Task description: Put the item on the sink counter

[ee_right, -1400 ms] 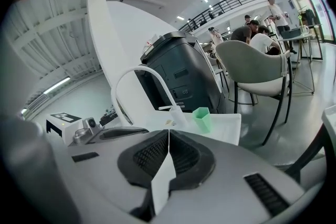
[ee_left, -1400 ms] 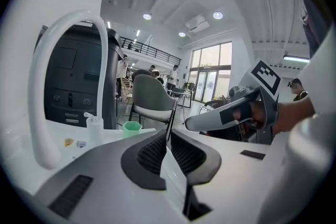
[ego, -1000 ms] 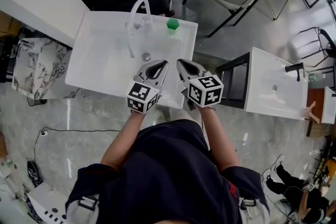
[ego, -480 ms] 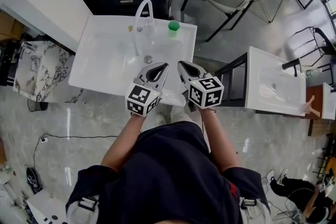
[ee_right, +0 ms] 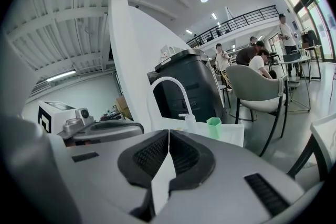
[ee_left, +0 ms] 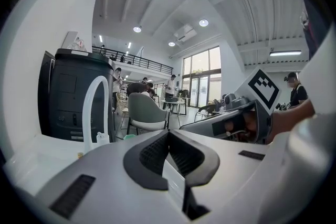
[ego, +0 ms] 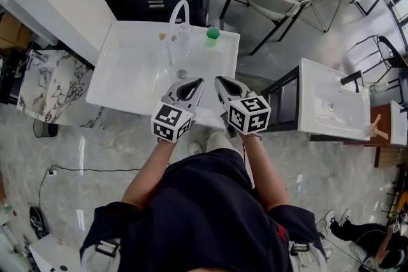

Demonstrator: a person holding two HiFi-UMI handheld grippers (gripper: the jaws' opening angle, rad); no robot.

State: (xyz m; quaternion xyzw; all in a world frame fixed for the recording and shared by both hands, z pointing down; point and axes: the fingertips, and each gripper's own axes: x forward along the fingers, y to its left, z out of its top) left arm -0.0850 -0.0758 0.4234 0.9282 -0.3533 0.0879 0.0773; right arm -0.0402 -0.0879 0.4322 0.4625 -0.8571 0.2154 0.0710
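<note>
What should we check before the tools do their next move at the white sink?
1. The green plastic cup stands upright on the white sink counter, beside the tap: ok.
2. The left tool has its jaws together with nothing seen between them: ok.
3. The right tool has its jaws together with nothing seen between them: ok.
4. Both tools are at the sink's front edge, apart from the curved white tap and the cup: ok.
5. Whether anything else is waiting to be carried to the counter: cannot tell.
</note>
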